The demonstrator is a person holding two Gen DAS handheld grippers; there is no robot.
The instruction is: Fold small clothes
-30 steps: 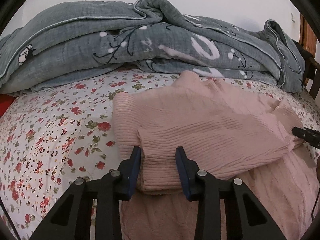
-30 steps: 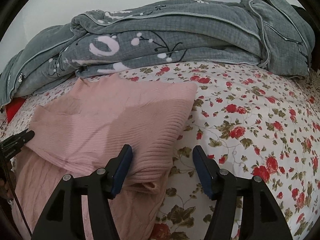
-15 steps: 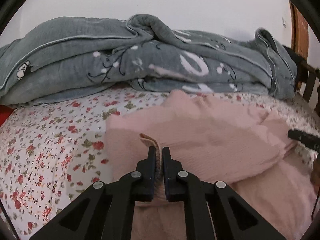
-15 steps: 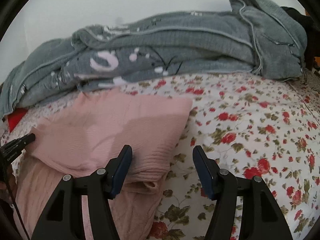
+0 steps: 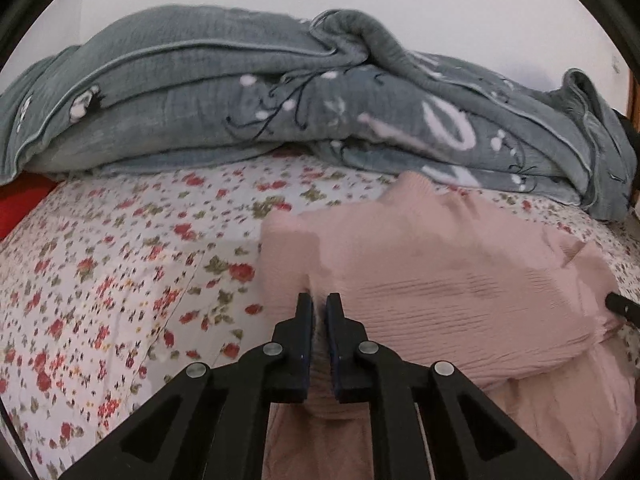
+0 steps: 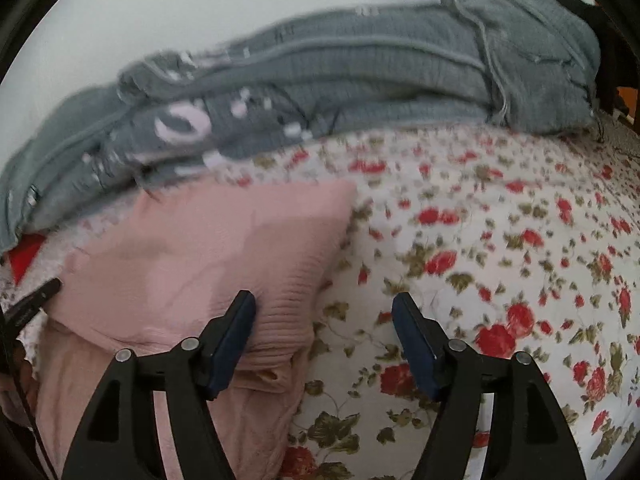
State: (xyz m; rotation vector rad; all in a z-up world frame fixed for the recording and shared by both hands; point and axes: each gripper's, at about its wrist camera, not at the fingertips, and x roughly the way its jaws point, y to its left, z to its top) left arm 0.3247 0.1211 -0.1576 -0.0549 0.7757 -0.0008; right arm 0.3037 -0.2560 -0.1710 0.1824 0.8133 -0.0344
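Note:
A pink ribbed knit garment (image 5: pixel 440 272) lies partly folded on the floral bed sheet (image 5: pixel 120 280). My left gripper (image 5: pixel 319 300) is shut on the garment's near left edge, with fabric pinched between the jaws. In the right wrist view the same garment (image 6: pixel 208 248) lies at the left. My right gripper (image 6: pixel 324 304) is open; its left finger (image 6: pixel 236 328) rests over the garment's right edge and its right finger (image 6: pixel 412 332) is over the sheet (image 6: pixel 500 260). The right gripper's tip (image 5: pixel 620 304) shows at the right edge of the left wrist view.
A bunched grey quilt (image 5: pixel 280 92) lies along the back of the bed against a white wall; it also shows in the right wrist view (image 6: pixel 360 72). Something red (image 5: pixel 20 204) sits at the far left. The left gripper's tip (image 6: pixel 32 304) shows at the left.
My left gripper has shut on the garment's near left edge and moved with it; the view has shifted left. My right gripper has stayed open over the right edge.

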